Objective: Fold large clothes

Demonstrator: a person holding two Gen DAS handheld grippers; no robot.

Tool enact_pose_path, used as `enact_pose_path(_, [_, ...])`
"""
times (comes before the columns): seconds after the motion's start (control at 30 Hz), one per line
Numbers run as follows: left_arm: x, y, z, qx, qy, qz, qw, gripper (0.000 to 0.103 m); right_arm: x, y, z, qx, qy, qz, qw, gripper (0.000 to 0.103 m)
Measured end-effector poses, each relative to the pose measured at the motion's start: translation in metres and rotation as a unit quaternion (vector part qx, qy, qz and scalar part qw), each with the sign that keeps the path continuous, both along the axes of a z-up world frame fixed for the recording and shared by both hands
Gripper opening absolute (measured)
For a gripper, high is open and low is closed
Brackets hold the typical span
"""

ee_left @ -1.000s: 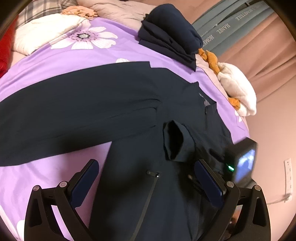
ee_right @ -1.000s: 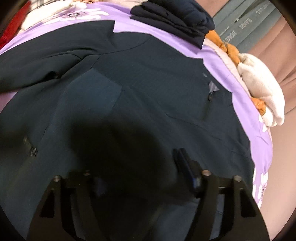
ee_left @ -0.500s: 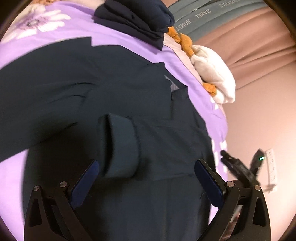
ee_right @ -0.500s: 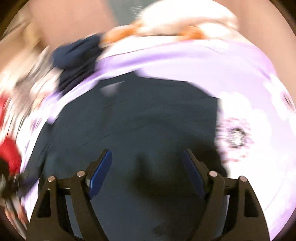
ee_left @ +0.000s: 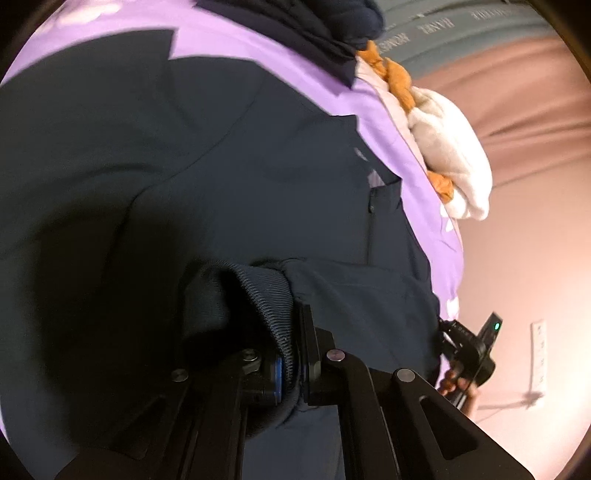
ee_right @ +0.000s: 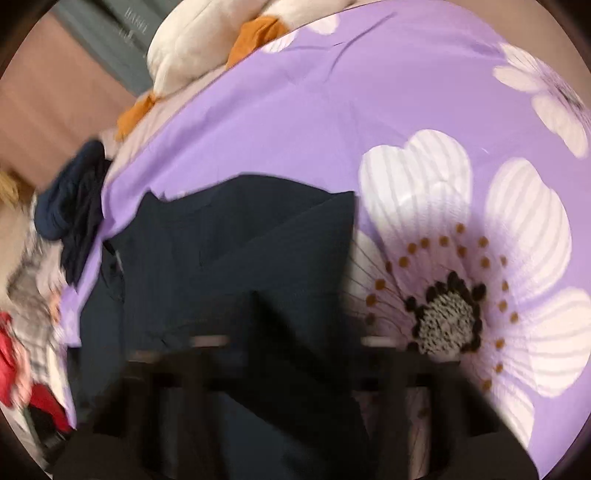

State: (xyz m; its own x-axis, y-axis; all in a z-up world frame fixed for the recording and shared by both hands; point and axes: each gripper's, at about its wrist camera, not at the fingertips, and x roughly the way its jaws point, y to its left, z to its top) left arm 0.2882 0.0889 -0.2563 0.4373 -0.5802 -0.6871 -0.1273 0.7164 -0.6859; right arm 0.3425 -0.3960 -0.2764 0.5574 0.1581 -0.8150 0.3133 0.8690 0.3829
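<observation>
Dark navy jacket (ee_left: pixel 229 177) lies spread flat on my purple bed sheet with big white flowers (ee_right: pixel 295 122), and it is the thing I have to fold

On the left side, my left gripper (ee_left: pixel 290 363) has its two black fingers pressed together. They are pinching the ribbed cuff of the jacket sleeve (ee_left: pixel 255 295). The cuff sits right at the tips, bunched up a little, and the sleeve lies over the front of the jacket. The body of the jacket runs up and away from this claw, with the collar end toward the far side of the bed. A stack of folded dark blue clothes (ee_left: pixel 332 33) sits past the collar, and a white and orange plush toy (ee_left: pixel 448 147) lies at the bed's edge to the right. Low on the right I can see my other hand holding the second tool (ee_left: pixel 469 354)

On the right side, my right gripper (ee_right: pixel 295 350) is very blurry. Its jaws are closing, and dark cloth from the jacket edge seems to be between them, but I cannot tell if it is truly pinched yet. The jacket lies just ahead and to the left of this claw, and bare purple sheet with a flower is to its right

I think the next move turns on the left claw, since it is the one with a sure hold
</observation>
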Motion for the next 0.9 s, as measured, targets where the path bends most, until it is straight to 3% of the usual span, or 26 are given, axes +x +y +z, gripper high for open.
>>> enact_pose_path(0.1, [0.007,-0.009,0.019,0.017,-0.036,-0.018,0.999,0.004,-0.015,-0.008,0.011,-0.001,-0.038,0.007,0.999,0.006])
enact_pose_path(0.23, [0.019,-0.018,0.034,0.048,-0.079,-0.038,0.995,0.004,-0.025,-0.038,0.007,0.047,-0.066,-0.039,0.996,0.006])
enact_pose_path(0.37, [0.027,-0.016,0.012,0.089,-0.041,-0.064,0.9931,0.004,-0.017,-0.031,-0.01,0.023,-0.035,-0.035,0.999,0.012])
enact_pose_path(0.43, [0.023,-0.007,0.0,0.107,-0.022,-0.07,0.9916,0.01,-0.018,-0.031,-0.007,0.016,-0.032,-0.043,0.998,0.017])
enact_pose_path(0.5, [0.014,0.005,-0.003,0.12,-0.013,-0.068,0.9904,0.035,-0.02,-0.035,0.005,0.011,-0.041,-0.058,0.997,0.028])
enact_pose_path(0.57, [0.005,0.018,0.004,0.128,-0.023,-0.065,0.9894,0.036,-0.027,-0.033,0.021,-0.022,-0.061,-0.065,0.996,0.029])
enact_pose_path(0.67, [-0.005,0.024,0.026,0.171,-0.052,-0.054,0.9823,0.036,-0.035,-0.021,0.044,-0.045,-0.089,-0.028,0.995,0.029])
enact_pose_path(0.73, [-0.009,0.018,0.039,0.168,-0.08,-0.057,0.9809,0.036,-0.037,-0.002,0.053,-0.048,-0.103,0.017,0.993,0.029])
enact_pose_path(0.8, [-0.009,-0.004,0.045,0.164,-0.101,-0.083,0.9778,0.036,-0.034,0.023,0.053,-0.049,-0.097,0.07,0.992,0.029])
enact_pose_path(0.9, [-0.003,-0.04,0.034,0.173,-0.092,-0.122,0.9731,0.036,-0.028,0.064,0.037,-0.064,-0.062,0.138,0.986,0.026])
